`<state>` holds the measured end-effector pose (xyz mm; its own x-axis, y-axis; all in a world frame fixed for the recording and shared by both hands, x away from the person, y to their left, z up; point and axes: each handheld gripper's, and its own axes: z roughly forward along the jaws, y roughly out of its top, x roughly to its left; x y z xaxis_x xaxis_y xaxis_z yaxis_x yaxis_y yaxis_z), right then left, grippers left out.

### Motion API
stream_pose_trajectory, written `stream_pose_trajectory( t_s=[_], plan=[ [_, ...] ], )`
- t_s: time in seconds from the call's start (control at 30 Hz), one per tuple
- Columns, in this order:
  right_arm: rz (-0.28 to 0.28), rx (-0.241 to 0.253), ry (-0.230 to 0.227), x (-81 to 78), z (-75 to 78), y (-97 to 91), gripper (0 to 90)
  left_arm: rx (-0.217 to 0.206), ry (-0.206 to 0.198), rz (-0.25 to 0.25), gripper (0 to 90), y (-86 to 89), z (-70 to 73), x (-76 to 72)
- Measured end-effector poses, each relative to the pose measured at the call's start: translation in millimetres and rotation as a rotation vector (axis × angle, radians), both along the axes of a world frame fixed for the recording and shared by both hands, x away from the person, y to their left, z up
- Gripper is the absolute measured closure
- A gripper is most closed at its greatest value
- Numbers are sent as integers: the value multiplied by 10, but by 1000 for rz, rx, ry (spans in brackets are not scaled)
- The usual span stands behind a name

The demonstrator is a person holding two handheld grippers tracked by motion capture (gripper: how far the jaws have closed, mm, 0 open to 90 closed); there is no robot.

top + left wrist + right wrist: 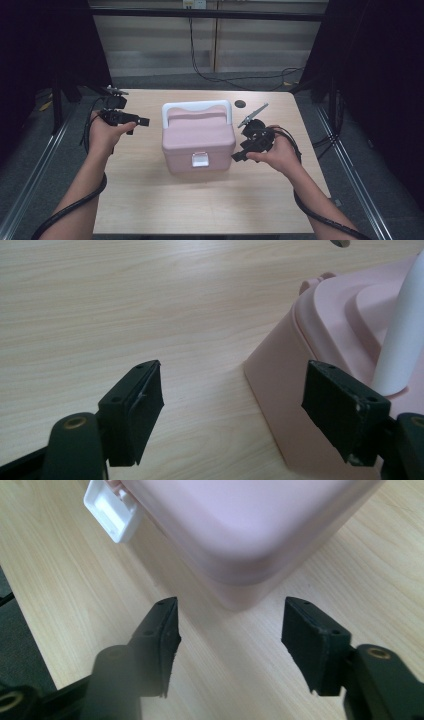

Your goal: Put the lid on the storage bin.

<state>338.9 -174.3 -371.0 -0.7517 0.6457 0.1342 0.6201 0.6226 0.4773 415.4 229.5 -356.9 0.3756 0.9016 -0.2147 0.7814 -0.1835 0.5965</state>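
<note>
A light wooden table (150, 200) with pale grain stands on a grey carpeted floor (30, 165). Metal rails (45, 150) run along both sides. Black curtains (380, 60) hang left and right. Behind, a beige panelled wall (260, 45) carries a black cable (200, 70) trailing down to the floor.

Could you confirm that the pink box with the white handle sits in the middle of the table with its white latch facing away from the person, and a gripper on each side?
Not quite: the white latch faces the person, as the high view shows. The rest holds: the pink box with its white handle sits mid-table, with the left gripper and the right gripper on either side.
</note>
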Motion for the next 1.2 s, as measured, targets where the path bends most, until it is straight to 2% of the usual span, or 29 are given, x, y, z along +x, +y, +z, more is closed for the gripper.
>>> stream_pose_trajectory(
  t_s=[0.27,0.33,0.47,0.53,0.6,0.67,0.7,0.93,1.2],
  plan=[
    [-13,-6,-16,-113,-140,-117,309,-7,10,-11,225,95,-141,-69],
    [-25,3,-1,-140,-182,-166,300,-16,12,-6,224,114,-187,-89],
    [-47,0,8,-194,-282,-301,276,-6,15,-4,223,144,-273,-128],
    [-58,16,7,-223,-326,-365,273,-12,19,-5,223,148,-317,-146],
    [-69,28,8,-246,-368,-419,268,2,24,-13,222,148,-355,-163],
    [-81,25,14,-267,-409,-461,265,6,36,-18,222,145,-387,-181],
    [-81,22,9,-277,-432,-480,265,-8,32,-6,222,130,-414,-191],
    [-94,32,22,-356,-583,-572,261,-3,46,-33,222,132,-575,-239],
    [-103,38,31,-424,-786,-643,258,-11,46,-38,220,134,-793,-295]
  ],
)
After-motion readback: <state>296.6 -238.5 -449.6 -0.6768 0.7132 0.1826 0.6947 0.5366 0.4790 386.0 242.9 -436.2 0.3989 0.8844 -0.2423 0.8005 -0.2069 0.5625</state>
